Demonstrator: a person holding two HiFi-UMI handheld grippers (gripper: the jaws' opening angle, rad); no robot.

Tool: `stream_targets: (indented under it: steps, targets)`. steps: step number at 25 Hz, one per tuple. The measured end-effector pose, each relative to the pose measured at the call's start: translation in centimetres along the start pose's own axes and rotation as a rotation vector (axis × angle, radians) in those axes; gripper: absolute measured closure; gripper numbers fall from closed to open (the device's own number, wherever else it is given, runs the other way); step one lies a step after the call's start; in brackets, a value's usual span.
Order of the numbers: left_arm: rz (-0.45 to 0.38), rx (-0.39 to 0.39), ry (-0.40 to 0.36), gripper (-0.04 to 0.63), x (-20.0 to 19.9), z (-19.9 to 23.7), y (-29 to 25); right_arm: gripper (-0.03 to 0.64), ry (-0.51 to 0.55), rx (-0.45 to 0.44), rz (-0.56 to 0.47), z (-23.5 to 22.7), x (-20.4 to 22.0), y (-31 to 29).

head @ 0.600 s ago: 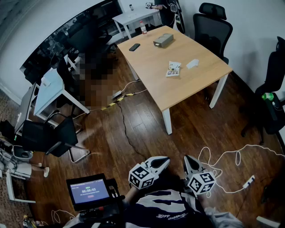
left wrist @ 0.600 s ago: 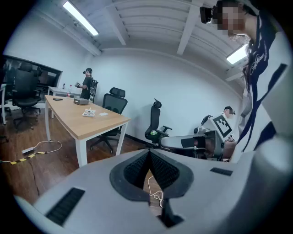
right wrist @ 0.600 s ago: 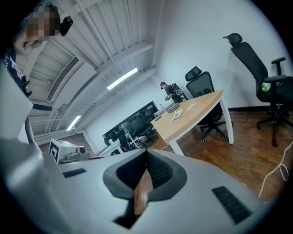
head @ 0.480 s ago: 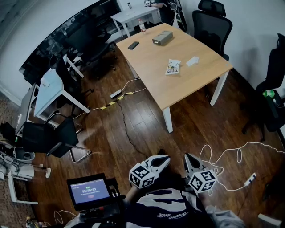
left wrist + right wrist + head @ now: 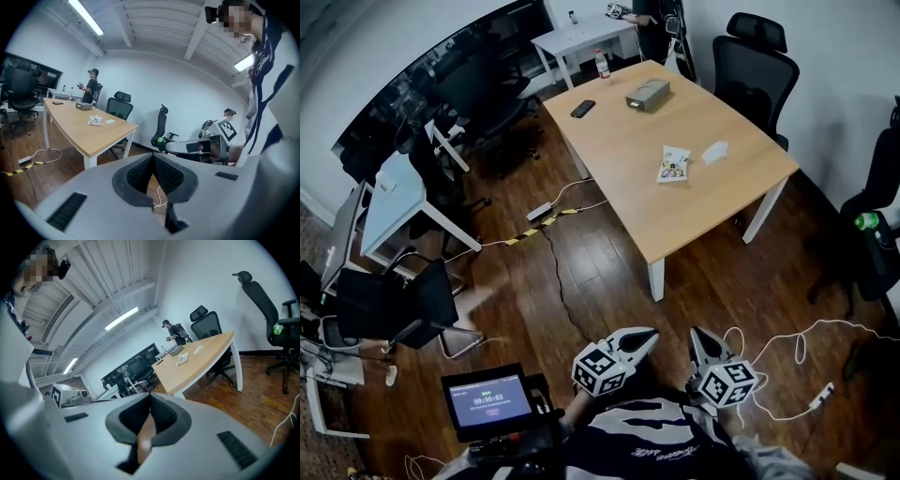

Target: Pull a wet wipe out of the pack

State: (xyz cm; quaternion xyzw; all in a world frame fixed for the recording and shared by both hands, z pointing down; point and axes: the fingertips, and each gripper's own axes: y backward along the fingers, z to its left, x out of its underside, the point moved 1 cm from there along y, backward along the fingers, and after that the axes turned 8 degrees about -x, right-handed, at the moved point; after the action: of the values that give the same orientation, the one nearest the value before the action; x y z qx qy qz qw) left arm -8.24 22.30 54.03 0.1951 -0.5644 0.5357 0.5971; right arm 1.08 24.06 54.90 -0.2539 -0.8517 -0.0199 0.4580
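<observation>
At 8 o'clock in the head view, a small black monitor with a lit screen (image 5: 488, 400) sits close to the person's body. Just right of it, at 6 o'clock, the left gripper (image 5: 643, 336) with its marker cube is held low over the dark wooden floor (image 5: 600, 281), its jaws together with nothing between them. Well ahead, between 12 and 1 o'clock, stands the pale wooden rectangular surface (image 5: 637, 187). On it, from left to right, lie a black phone (image 5: 582, 109), a grey oblong box (image 5: 647, 94), the flat printed wet-wipe pack (image 5: 674, 164) and, just beside the pack at its 2 o'clock, a small white sheet (image 5: 714, 151). The pack is well apart from both grippers. The right gripper (image 5: 699, 336), at 5 o'clock beside the left one, likewise has its jaws closed on nothing. A white cable (image 5: 839, 323) loops over the floor at 4 o'clock. A black office chair (image 5: 753, 70) stands behind the surface at 1 o'clock.
</observation>
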Motion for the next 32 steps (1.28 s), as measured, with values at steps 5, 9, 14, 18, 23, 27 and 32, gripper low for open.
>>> stream_targets:
  steps: [5, 9, 14, 18, 23, 27, 32]
  targets:
    - [-0.033, -0.019, -0.013, 0.592, -3.8, 7.8, -0.1, 0.620, -0.003, -0.009, -0.002, 0.4, -2.4, -7.4]
    - [-0.055, -0.023, -0.011, 0.592, -5.9, 13.4, 0.0, 0.620, 0.005, -0.010, -0.023, 0.8, -4.2, -12.9]
    - [-0.040, -0.012, -0.004, 0.592, -6.7, 18.2, -0.7, 0.620, 0.016, 0.034, -0.013, 0.2, -5.2, -16.9]
    - [-0.038, 0.006, 0.036, 0.592, -7.0, 20.3, -2.1, 0.620, 0.009, 0.074, -0.007, -1.6, -6.1, -18.1]
    - [-0.017, 0.013, 0.060, 0.592, -7.8, 22.6, -4.4, 0.620, -0.005, 0.102, -0.007, -4.0, -8.4, -20.3]
    - [-0.022, -0.017, 0.083, 0.592, -9.1, 24.8, -7.2, 0.620, -0.007, 0.084, 0.012, -6.8, -10.1, -22.6]
    - [-0.040, -0.079, 0.131, 0.592, -11.5, 27.9, -12.4, 0.620, 0.008, 0.037, 0.038, -11.6, -14.0, -26.0]
